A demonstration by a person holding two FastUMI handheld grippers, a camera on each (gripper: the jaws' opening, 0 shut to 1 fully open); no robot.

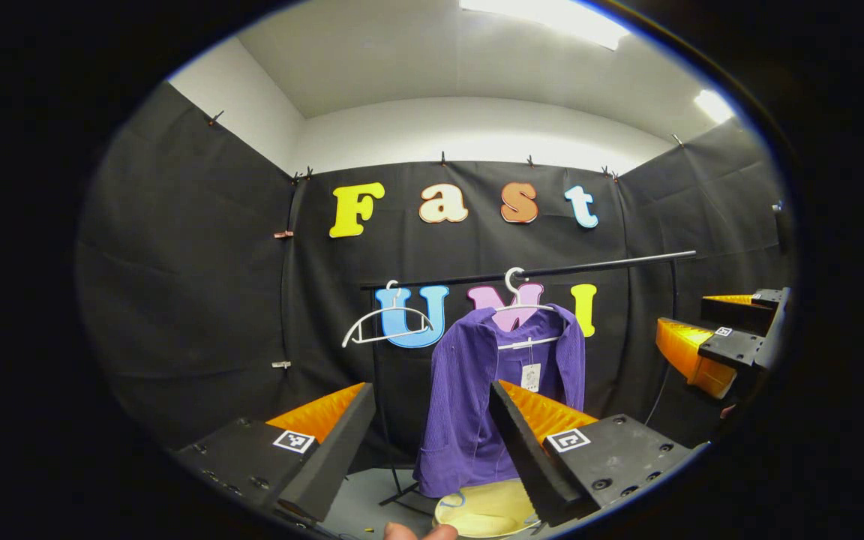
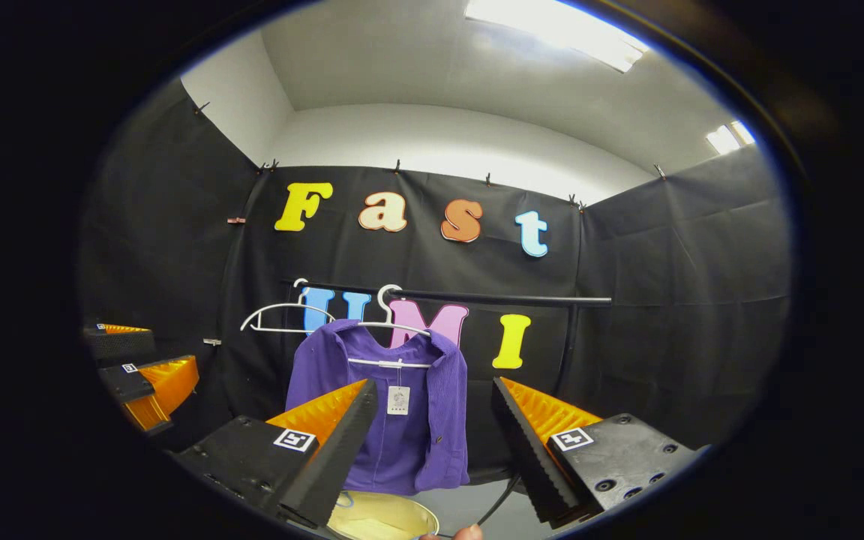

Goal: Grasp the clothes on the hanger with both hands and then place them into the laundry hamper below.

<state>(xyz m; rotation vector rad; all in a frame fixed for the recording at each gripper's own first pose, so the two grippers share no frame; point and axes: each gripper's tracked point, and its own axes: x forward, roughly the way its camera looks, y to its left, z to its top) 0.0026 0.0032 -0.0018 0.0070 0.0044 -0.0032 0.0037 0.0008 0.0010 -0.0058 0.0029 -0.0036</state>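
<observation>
While it hangs from a white plastic hanger (image 1: 523, 306) on the thin black horizontal rail (image 1: 529, 273), the purple ribbed button-front shirt (image 1: 469, 397) runs its long axis straight down — collar at twelve o'clock, hem at six — with its open front and a small white tag (image 1: 530, 376) turned toward the cameras. Its hem ends just above the pale yellow round laundry hamper (image 1: 486, 510), whose rim shows at six o'clock in the left gripper view and again in the right gripper view (image 2: 383, 517). A second, bare white hanger (image 1: 388, 322) sits on the rail at the shirt's nine o'clock. The left gripper (image 1: 432, 431) has its fingers spread wide, nothing between them, well short of the shirt. The right gripper (image 2: 434, 427) is likewise spread wide and empty — it also appears at three o'clock in the left gripper view (image 1: 724, 337). A fingertip (image 1: 418, 532) shows at the bottom edge.
</observation>
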